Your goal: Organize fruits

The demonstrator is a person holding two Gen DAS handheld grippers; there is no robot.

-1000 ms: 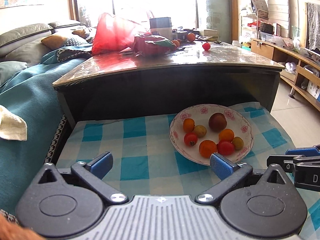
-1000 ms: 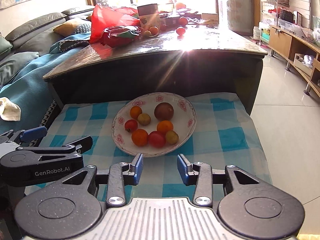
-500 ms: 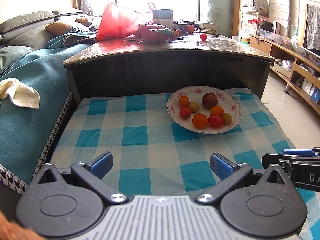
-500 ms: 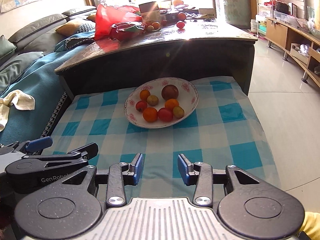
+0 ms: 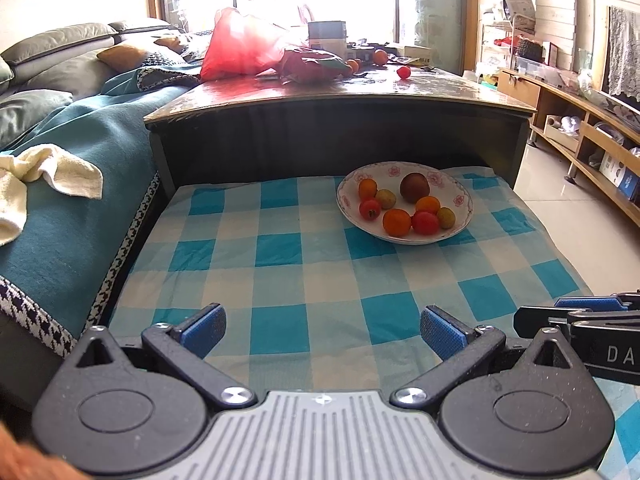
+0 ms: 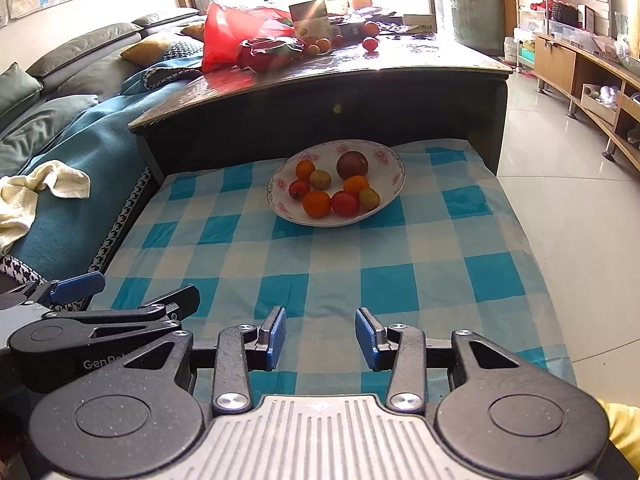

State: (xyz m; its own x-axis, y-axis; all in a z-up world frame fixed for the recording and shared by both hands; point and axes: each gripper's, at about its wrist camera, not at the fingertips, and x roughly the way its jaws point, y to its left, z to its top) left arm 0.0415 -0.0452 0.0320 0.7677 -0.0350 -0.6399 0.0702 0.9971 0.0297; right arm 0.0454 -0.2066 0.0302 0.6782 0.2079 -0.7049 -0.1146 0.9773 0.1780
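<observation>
A white floral plate (image 5: 460, 192) (image 6: 394, 160) sits on the blue checked cloth (image 5: 304, 264) (image 6: 360, 264), at its far side. It holds several small fruits: oranges, red tomatoes, yellowish ones and a dark round fruit (image 5: 415, 187) (image 6: 352, 165). My left gripper (image 5: 322, 330) is open and empty, well back from the plate. My right gripper (image 6: 321, 338) is open and empty, also far short of the plate. Each gripper shows at the edge of the other's view.
A dark coffee table (image 5: 340, 96) (image 6: 320, 76) stands behind the cloth with a red bag (image 5: 240, 48), loose fruit (image 5: 403, 72) and boxes on top. A teal-covered sofa (image 5: 72, 184) with a cream towel (image 5: 48, 172) lies left. Wooden shelving (image 5: 580, 120) and tiled floor lie right.
Both grippers have pulled back from the plate, which now looks smaller and farther. More of the checked cloth shows in front. Both stay open.
</observation>
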